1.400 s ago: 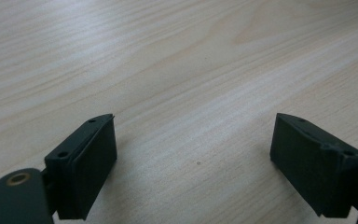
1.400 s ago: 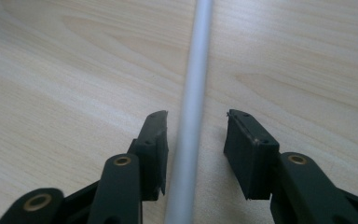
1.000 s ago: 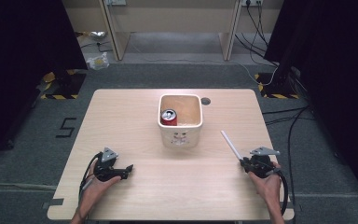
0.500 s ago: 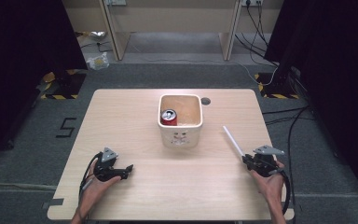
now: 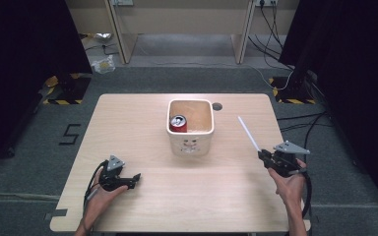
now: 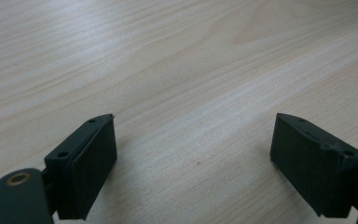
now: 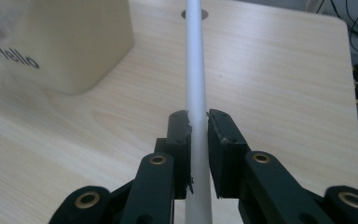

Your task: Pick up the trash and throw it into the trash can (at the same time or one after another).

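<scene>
The right gripper [image 5: 264, 156] is clamped on a white straw [image 5: 249, 133] — its jaws pinch the straw's lower part, and the rest slants up and away over the right side of the bench [image 5: 128, 128]. The cream tub [image 5: 191, 140], a red can [image 5: 178, 123] inside it, stands well apart near the bench's middle. The left gripper [image 5: 134, 179] rests low at the near-left, jaws wide apart over bare wood.

Looks like a lab or test room. Bare wooden table [image 5: 128, 123] on grey carpet [image 5: 39, 147], black curtains [image 5: 24, 44], loose cables [image 5: 275, 29], hazard-striped tape [image 5: 61, 102].
</scene>
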Motion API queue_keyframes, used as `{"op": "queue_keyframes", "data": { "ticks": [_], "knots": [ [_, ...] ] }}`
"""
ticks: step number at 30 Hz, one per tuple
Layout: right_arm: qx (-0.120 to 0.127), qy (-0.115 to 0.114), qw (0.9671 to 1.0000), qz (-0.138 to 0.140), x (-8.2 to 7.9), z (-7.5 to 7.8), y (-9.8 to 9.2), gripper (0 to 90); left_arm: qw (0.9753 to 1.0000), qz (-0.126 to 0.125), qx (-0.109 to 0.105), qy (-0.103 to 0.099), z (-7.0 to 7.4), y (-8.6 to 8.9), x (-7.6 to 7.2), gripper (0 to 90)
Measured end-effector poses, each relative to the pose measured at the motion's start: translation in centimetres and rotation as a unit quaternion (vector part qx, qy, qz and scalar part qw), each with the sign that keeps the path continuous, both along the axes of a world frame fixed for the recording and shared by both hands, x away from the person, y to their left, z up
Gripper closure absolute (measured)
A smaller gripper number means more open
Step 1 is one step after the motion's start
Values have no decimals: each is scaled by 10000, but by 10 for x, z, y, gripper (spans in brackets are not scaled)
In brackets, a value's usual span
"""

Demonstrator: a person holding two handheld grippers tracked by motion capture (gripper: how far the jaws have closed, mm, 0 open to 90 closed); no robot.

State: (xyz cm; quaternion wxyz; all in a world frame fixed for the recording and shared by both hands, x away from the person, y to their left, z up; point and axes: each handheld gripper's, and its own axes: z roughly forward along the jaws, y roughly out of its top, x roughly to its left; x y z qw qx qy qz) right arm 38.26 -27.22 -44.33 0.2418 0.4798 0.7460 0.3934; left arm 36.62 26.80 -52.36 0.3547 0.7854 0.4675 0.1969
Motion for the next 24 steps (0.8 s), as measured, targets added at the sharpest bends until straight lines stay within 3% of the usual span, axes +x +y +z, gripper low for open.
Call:
{"op": "queue_keyframes", "data": {
  "ticks": [11, 24],
  "knots": [
    [-46, -197, 9997, 122, 15, 25, 6, 794, 10000, 0, -1, 0, 0, 0, 0, 136],
    [59, -545, 9972, 506, 39, 75, 39, 794, 10000, 0, 0, 1, 0, 0, 0, 136]
  ]
}}
